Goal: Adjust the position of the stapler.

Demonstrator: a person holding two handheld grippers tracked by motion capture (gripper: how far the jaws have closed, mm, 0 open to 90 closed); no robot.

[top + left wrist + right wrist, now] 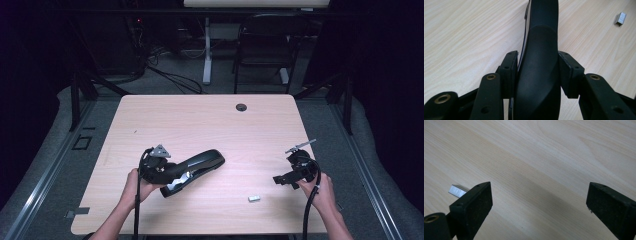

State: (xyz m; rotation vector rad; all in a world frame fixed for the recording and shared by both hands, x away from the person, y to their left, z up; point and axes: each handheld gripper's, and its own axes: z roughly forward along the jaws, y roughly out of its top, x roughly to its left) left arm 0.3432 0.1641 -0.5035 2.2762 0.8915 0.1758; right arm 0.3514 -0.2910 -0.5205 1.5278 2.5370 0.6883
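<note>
The black stapler (195,170) is clamped at its rear by the left tool (537,75), steadied on the surface (200,120), while the right tool (539,205) is held open near the staple strip (254,198), presumably for loading.

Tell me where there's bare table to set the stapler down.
The far half of the table is bare, from the cable hole to the left edge. The near strip is crowded: the left gripper clamps the stapler, a staple strip lies mid-front, and the open right gripper hovers right.
</note>
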